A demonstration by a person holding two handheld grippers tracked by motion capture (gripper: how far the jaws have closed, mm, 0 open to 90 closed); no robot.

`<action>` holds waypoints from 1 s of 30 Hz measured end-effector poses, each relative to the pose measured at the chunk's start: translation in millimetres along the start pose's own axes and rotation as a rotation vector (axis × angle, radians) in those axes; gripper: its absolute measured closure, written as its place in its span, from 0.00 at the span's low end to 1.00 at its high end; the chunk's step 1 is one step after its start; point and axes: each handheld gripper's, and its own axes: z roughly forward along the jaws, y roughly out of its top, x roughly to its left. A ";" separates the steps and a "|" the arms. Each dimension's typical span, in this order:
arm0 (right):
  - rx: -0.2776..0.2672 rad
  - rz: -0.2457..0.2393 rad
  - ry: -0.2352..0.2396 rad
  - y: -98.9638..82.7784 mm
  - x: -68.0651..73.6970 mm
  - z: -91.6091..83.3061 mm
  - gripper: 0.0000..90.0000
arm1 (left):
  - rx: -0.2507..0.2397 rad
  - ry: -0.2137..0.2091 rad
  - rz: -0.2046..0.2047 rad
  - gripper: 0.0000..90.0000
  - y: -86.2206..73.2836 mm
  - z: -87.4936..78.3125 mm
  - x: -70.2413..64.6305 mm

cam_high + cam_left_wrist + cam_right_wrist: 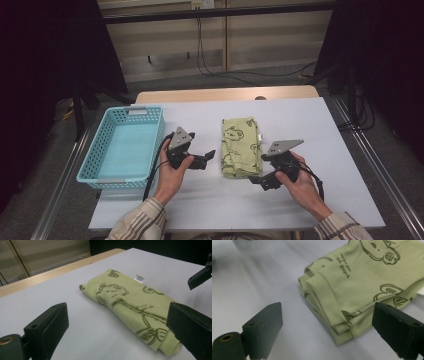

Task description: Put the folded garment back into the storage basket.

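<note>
A folded light-green cloth (240,146) printed with dark cartoon figures lies mid-table, a small white tag at its right edge. My left gripper (209,156) is held just left of it, jaws open and pointing at its side. The left gripper view has the cloth (130,302) lying ahead between the open jaws of that gripper (116,312), untouched. My right gripper (260,181) hovers at the cloth's near right corner. Its own view shows the stacked folds (352,290) between the wide-open jaws of the right gripper (327,308); no pad presses on them.
A light-blue plastic basket (135,109) stands empty at the table's left side. The white tabletop (310,130) stretches bare to the right and front. A wooden edge (225,94) runs along the back, with cables on the floor beyond.
</note>
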 end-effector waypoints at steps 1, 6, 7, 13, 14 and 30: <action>0.005 -0.008 -0.001 0.8 -0.3 1.1 0.10 | -0.006 -0.003 -0.011 0.05 0.5 2.8 0.7; 0.016 -0.069 0.016 6.2 -1.3 4.7 0.07 | 0.010 0.006 0.009 0.05 4.6 13.9 6.3; 0.025 -0.072 0.023 7.4 -1.9 5.4 0.07 | 0.012 0.009 0.004 0.05 4.8 16.0 7.8; 0.086 -0.088 0.056 8.8 -8.6 16.7 0.07 | 0.039 0.008 -0.020 0.05 5.8 26.1 9.8; 0.095 -0.101 0.056 8.1 -9.8 18.8 0.07 | 0.042 0.009 -0.011 0.05 6.1 27.1 8.9; 0.228 -0.226 0.057 5.1 -11.0 33.2 0.35 | 0.085 0.004 -0.024 0.05 0.4 41.1 13.6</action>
